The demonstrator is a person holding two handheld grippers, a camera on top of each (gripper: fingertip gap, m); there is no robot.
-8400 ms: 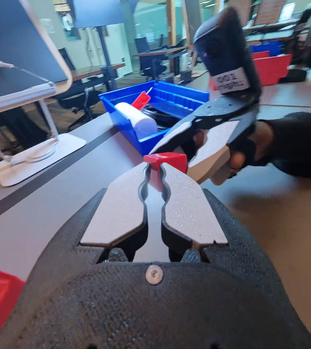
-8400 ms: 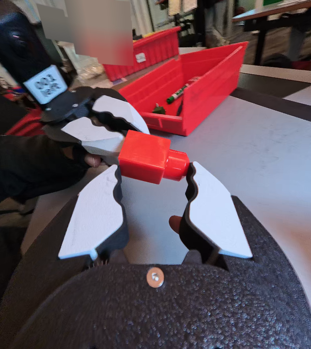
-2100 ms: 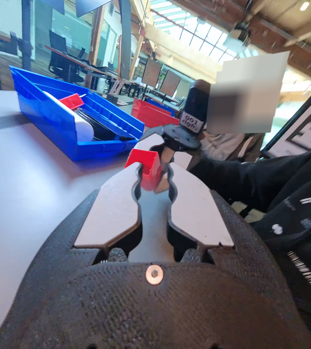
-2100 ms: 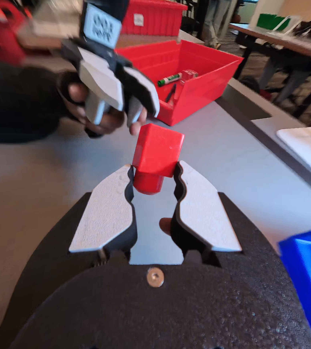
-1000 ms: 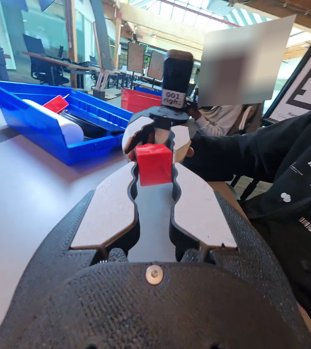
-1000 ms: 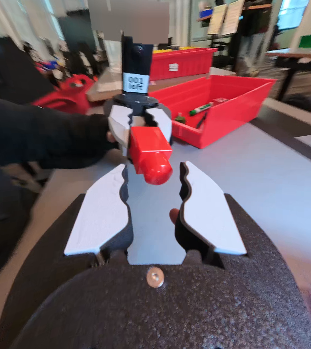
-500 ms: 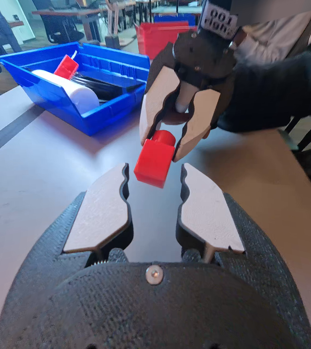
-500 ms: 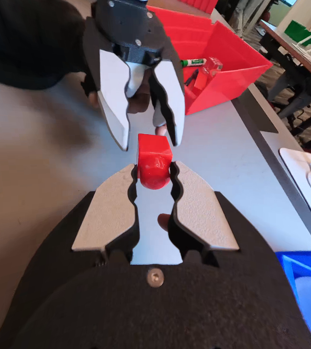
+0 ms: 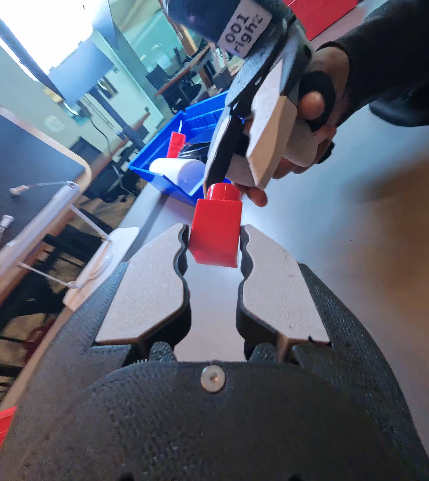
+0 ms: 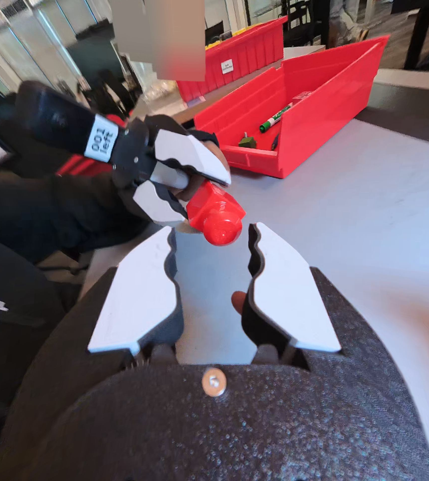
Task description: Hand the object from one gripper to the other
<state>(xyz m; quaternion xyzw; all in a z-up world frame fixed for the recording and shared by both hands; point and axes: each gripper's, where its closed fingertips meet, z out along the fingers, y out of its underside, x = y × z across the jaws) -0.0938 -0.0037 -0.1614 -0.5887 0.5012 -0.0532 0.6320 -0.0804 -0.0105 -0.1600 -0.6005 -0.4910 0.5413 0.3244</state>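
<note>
So the left hand-held gripper (image 9: 214, 234) is clenched on the block (image 9: 216, 234), squeezing its square body from both sides, with the round stud poking out past the fingertips. The block's up in the air over the tabletop (image 10: 351, 208), not resting on anything.

The right hand-held gripper (image 10: 212, 229) is spread wide and empty. From its own camera the stud sits right at the mouth of the gap, nearer the left finger than the right, no contact that I can see. From the left camera it comes down at an angle over the stud, fingertips just beside it.

Looks to me like the handoff is mid-way: receiver lined up but not yet closed. Next it'd need to centre the stud between its fingers, push in a bit deeper, then squeeze before the left one lets go. The stud is round and glossy, so a shallow pinch could slip.

Further out, a red bin (image 10: 312, 109) sits toward the tabletop's far edge, a blue bin (image 9: 171, 166) at another.
</note>
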